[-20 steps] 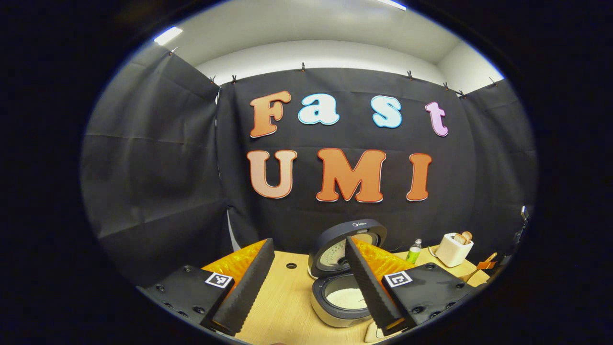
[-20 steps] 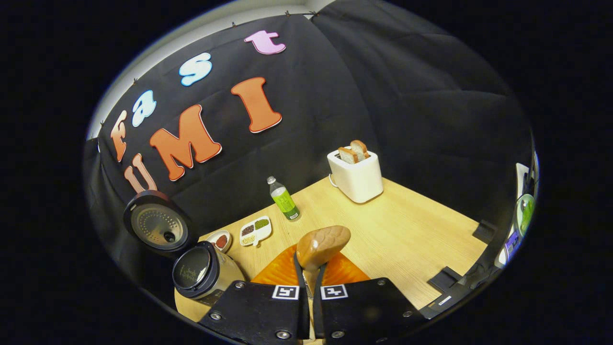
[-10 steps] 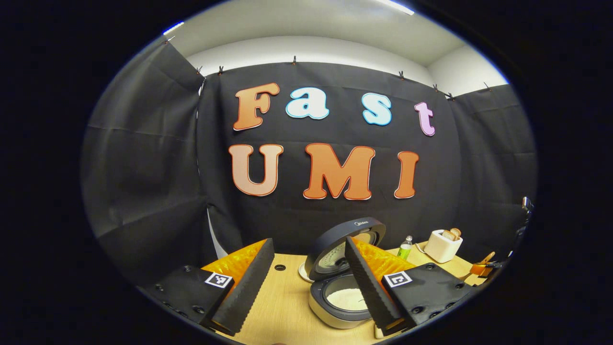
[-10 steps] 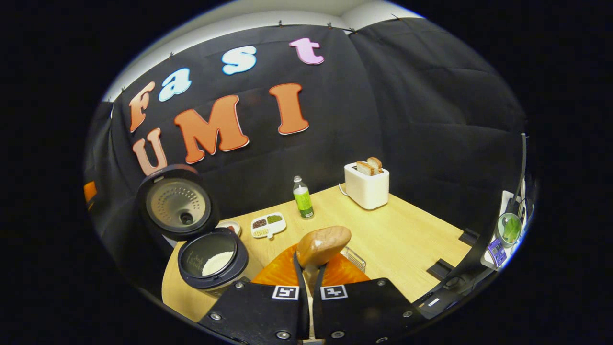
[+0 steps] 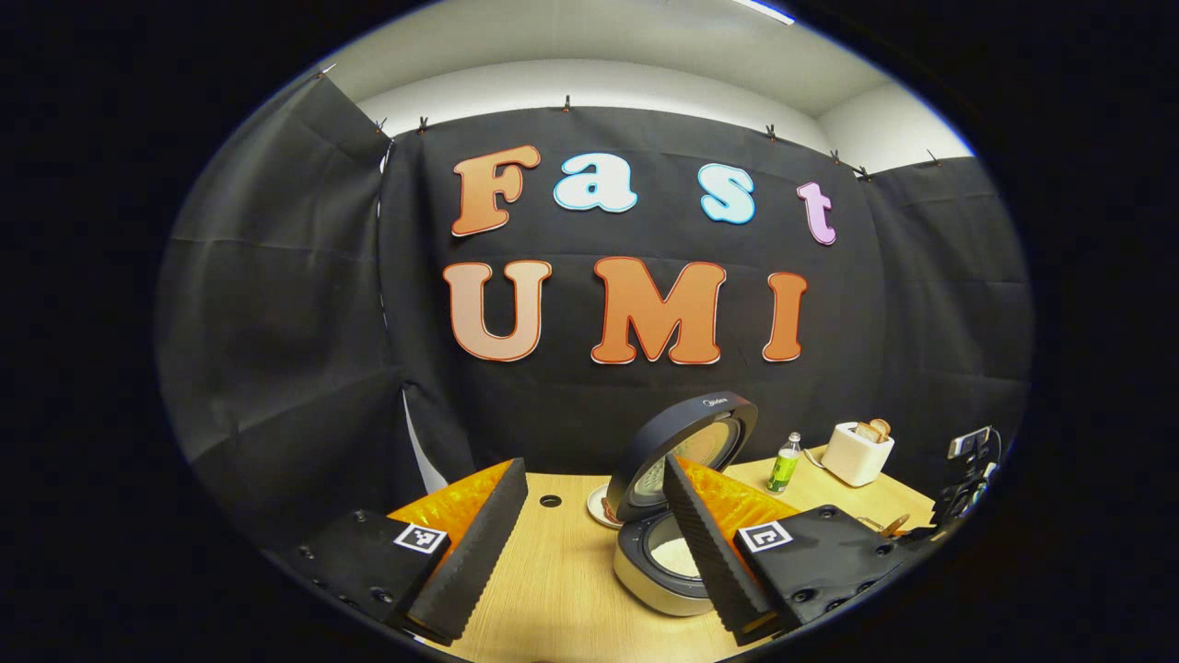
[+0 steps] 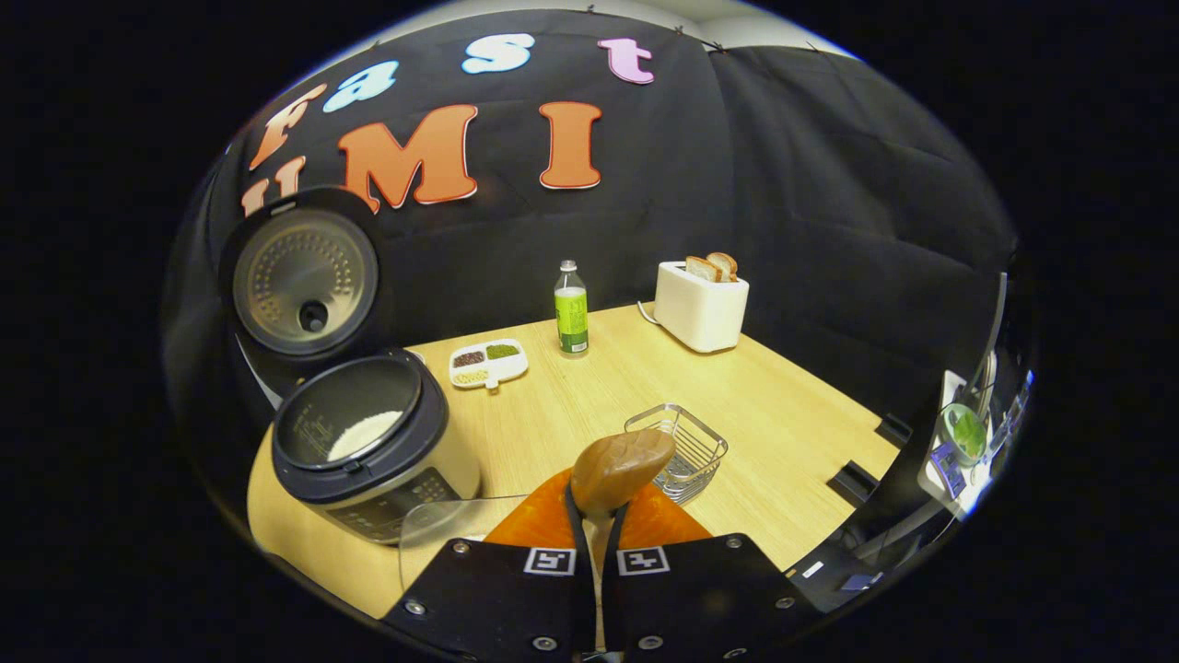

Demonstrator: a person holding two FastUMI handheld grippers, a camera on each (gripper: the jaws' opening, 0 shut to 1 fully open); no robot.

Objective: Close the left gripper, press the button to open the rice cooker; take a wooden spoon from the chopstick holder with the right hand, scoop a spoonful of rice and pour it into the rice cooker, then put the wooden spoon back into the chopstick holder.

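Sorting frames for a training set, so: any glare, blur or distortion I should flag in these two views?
Left gripper view: sharp, strong fisheye bend at the edges; rice cooker partly hidden by the left gripper's finger. Right gripper view: sharp too; highlight on the wooden spoon bowl, soft sheen on the cooker's inner lid; table edges curve.

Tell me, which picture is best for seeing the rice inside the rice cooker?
The right gripper view: it looks down into the open rice cooker, so the white rice shows plainly. In the left gripper view, the left gripper's own finger partly hides the pot.
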